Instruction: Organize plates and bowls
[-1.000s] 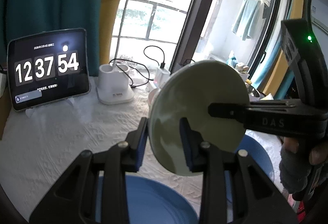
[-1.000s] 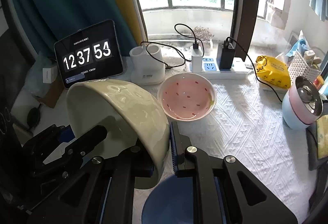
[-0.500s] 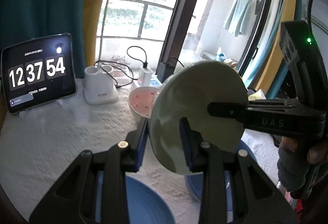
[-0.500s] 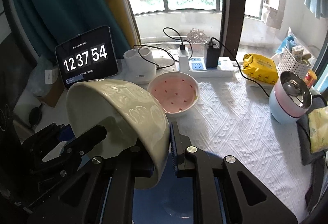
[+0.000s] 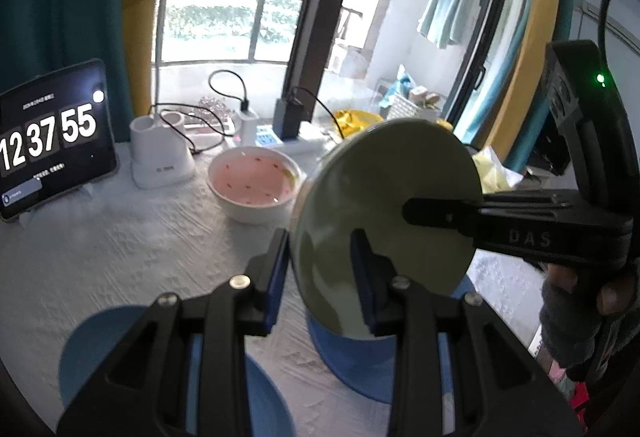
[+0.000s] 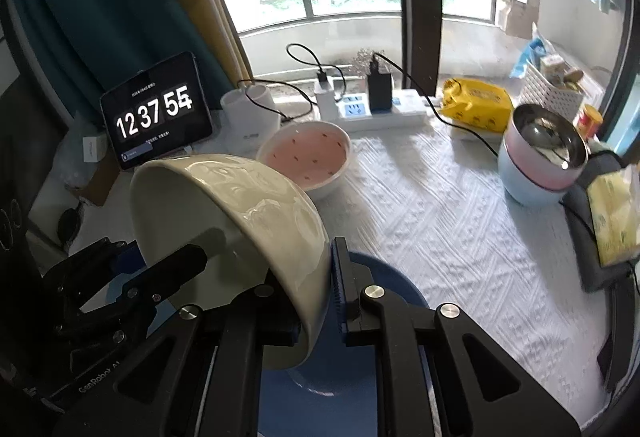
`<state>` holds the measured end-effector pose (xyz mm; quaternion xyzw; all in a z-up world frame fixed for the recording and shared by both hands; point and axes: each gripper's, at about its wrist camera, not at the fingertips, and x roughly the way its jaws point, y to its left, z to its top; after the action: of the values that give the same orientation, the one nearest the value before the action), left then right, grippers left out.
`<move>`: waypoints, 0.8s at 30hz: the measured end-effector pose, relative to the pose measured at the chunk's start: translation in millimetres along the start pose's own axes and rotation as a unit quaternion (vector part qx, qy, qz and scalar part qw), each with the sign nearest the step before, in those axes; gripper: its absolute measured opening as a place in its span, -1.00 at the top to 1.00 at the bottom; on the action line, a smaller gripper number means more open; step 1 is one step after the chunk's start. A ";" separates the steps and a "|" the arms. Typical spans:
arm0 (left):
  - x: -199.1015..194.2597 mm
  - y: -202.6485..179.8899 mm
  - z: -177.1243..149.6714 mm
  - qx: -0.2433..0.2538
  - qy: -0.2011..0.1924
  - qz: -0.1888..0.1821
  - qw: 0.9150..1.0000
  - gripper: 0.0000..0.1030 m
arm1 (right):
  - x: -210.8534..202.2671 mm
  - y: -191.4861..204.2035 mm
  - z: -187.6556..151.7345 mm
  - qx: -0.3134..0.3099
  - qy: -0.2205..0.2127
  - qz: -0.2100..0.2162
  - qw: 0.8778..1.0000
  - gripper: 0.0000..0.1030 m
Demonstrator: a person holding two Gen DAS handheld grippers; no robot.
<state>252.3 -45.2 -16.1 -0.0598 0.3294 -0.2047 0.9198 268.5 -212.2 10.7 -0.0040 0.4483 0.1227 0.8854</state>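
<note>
Both grippers hold one pale green bowl point(image 5: 384, 213) tipped on its side in the air. My left gripper point(image 5: 320, 273) is shut on its rim. My right gripper point(image 6: 316, 293) is shut on the opposite rim of the bowl point(image 6: 240, 221), and shows from the right in the left wrist view point(image 5: 440, 211). A blue bowl point(image 5: 352, 365) stands right under the green one; it also shows in the right wrist view point(image 6: 384, 277). A blue plate point(image 5: 100, 349) lies at lower left. A pink speckled bowl point(image 5: 254, 183) sits on the white cloth further back, also in the right wrist view point(image 6: 308, 153).
A tablet clock point(image 5: 44, 141), white lamp base point(image 5: 160, 153) and power strip with cables point(image 6: 380, 105) line the back edge. Stacked pink and blue bowls with a steel liner point(image 6: 540, 153), a yellow packet point(image 6: 476, 101) and a white basket point(image 6: 556, 85) stand at the right.
Both grippers have carried the green bowl together over the blue bowl; the views swung so that the pink bowl now shows left of it.
</note>
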 end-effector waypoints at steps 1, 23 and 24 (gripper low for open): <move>1.4 -2.5 -1.5 0.002 0.003 -0.001 1.000 0.38 | -0.3 -3.1 -3.1 0.003 0.002 0.000 1.000 0.73; 23.9 -37.0 -42.7 0.031 0.067 -0.006 0.997 0.38 | 20.1 -43.5 -58.8 0.051 0.071 0.000 0.996 0.73; 24.9 -37.5 -43.6 0.033 0.070 -0.006 0.997 0.38 | 21.0 -44.4 -59.9 0.053 0.077 0.000 0.996 0.72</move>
<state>229.5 -88.5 -55.2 -0.0175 0.3853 -0.2247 0.8948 242.8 -257.8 -46.4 0.0339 0.5208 0.0982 0.8474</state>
